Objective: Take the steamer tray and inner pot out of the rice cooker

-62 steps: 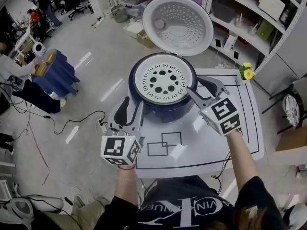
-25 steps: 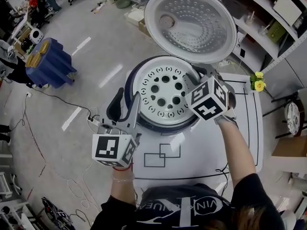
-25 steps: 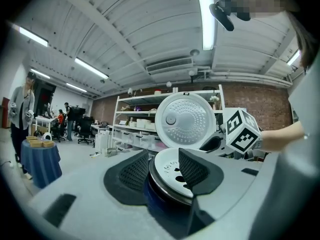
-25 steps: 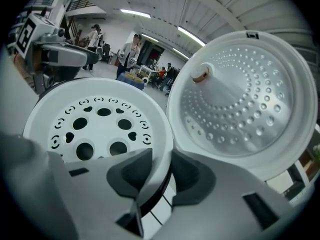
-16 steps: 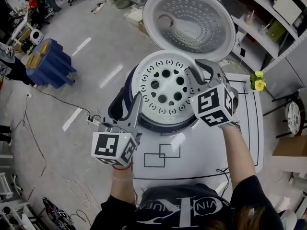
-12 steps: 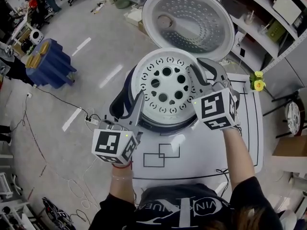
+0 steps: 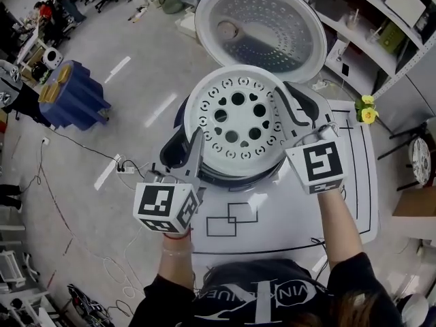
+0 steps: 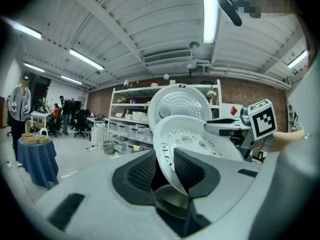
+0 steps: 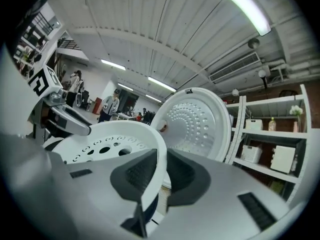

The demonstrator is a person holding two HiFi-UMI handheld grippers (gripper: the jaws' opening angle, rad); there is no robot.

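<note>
The steamer tray (image 7: pixel 235 118) hangs just above the open rice cooker (image 7: pixel 176 138), which stands at the far left corner of the desk (image 7: pixel 354 182). The inner pot is under the tray and mostly hidden. The left gripper (image 7: pixel 191 143) has the tray's near-left rim and the right gripper (image 7: pixel 294 107) its right rim. Both sets of jaws have just been closing, and each now pinches the thin rim between its pads.

We judge the main risk to be a slip. Each hold is a narrow bite on a smooth edge, and the tray sits tilted, so an uneven lift could twist it out of one pair of pads and drop it back onto the pot. The raised lid (image 7: pixel 262 26) stands close behind, so carrying the tray away from us could knock it against the lid.

The head view alone shows both grips on opposite sides and the tray's place over the cooker, but not the pad contact. The left gripper view shows the tilted rim between the pads and a metal curve below it, perhaps the pot. The right gripper view shows the rim's wall pinched and the lid near behind.
</note>
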